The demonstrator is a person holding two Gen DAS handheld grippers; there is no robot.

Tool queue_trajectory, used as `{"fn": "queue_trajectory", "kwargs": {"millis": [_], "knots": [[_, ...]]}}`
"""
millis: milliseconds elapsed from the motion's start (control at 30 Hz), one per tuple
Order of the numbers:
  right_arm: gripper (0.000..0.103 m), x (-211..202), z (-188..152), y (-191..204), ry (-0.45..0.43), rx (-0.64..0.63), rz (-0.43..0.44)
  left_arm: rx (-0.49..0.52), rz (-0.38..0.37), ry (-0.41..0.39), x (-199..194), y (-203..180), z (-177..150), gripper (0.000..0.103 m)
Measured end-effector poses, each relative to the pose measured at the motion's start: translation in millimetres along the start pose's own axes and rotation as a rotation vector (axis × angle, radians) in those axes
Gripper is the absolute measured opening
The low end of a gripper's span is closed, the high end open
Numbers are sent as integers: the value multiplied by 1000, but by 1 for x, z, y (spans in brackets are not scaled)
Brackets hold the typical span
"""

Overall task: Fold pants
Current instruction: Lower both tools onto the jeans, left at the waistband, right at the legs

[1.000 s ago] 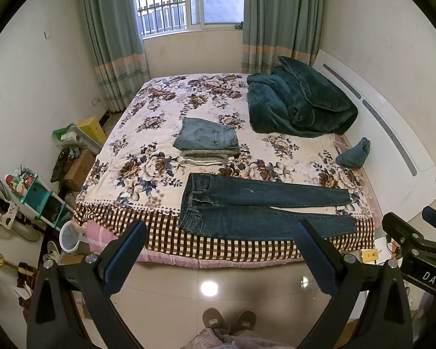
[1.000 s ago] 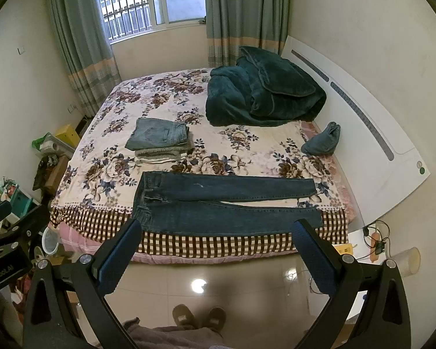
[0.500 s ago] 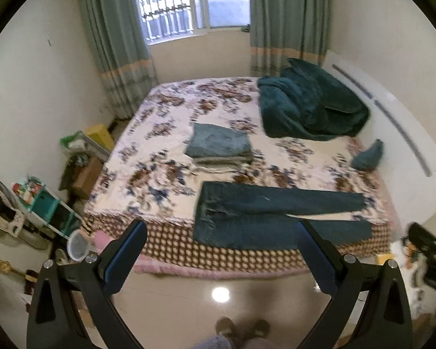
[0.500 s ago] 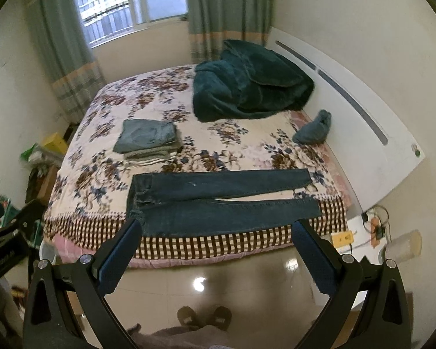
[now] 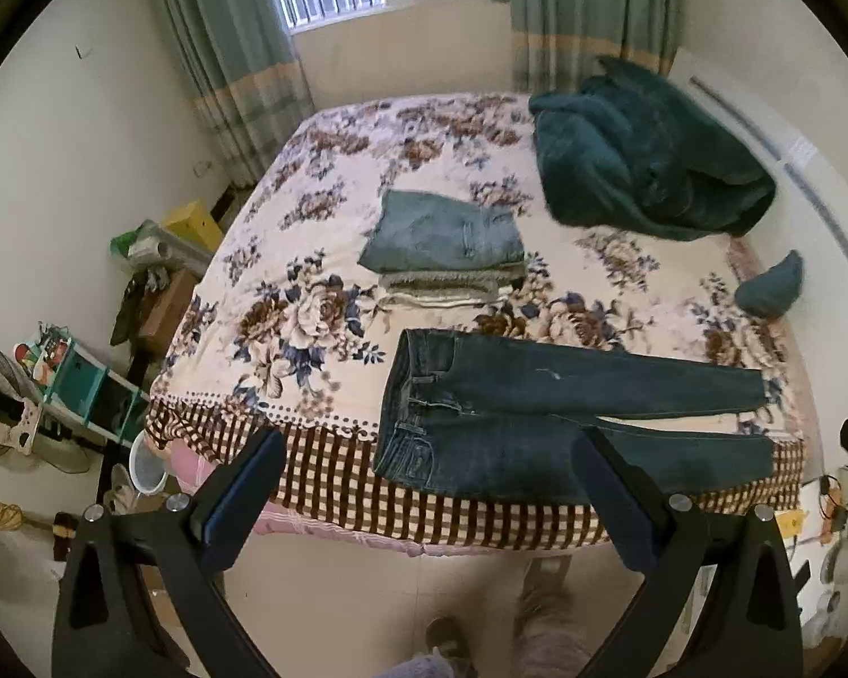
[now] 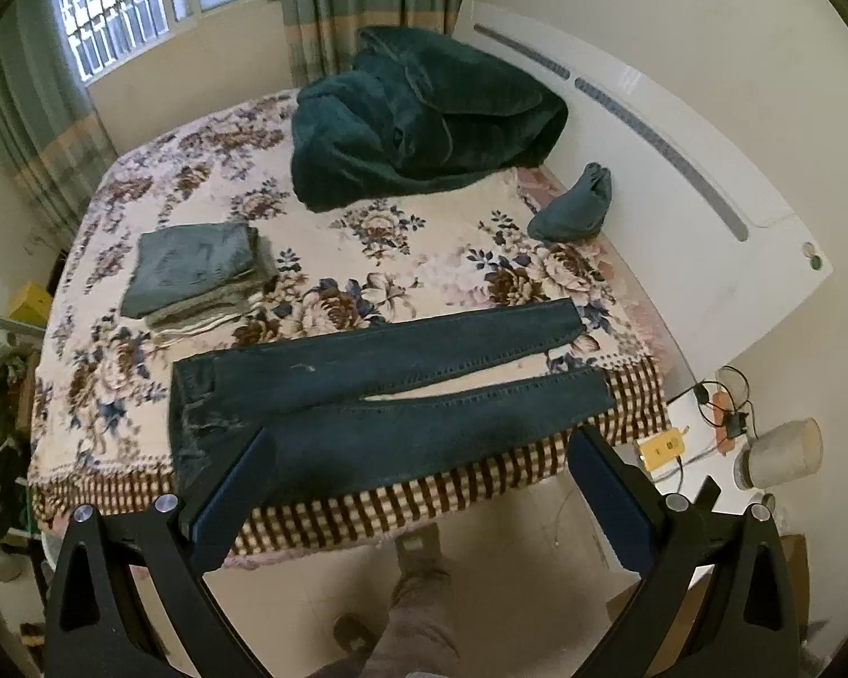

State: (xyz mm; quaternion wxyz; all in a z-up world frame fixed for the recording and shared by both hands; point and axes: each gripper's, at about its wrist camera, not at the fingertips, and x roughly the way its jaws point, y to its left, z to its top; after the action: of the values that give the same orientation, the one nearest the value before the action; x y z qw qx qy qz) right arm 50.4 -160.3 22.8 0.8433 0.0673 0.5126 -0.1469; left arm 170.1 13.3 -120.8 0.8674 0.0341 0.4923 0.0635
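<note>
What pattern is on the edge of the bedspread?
A brown-and-cream check along the bedspread's edge, clearest in the left wrist view.

jeans (image 5: 537,418): dark blue denim
folded stack (image 5: 446,243): faded blue-grey denim on top, beige and cream layers below
bedspread (image 5: 311,260): cream, brown and navy florals; brown-and-cream check border
blanket (image 6: 418,118): dark teal
headboard (image 6: 678,141): white, grey stripe
curtains (image 5: 237,45): grey-green, tan band
finger pads (image 6: 226,508): blue
</note>
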Motion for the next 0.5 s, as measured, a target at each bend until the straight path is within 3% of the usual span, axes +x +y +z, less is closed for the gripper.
{"fn": "queue_trajectory", "kwargs": {"millis": [233,400,500], "knots": [[103,164,93,0,122,2,35,-59,69,102,95,-45,50,103],[103,309,151,-13,236,17,18,-154,82,235,190,-76,81,103],[103,388,164,-29,308,58,-7,-244,91,337,258,-85,87,103]]}}
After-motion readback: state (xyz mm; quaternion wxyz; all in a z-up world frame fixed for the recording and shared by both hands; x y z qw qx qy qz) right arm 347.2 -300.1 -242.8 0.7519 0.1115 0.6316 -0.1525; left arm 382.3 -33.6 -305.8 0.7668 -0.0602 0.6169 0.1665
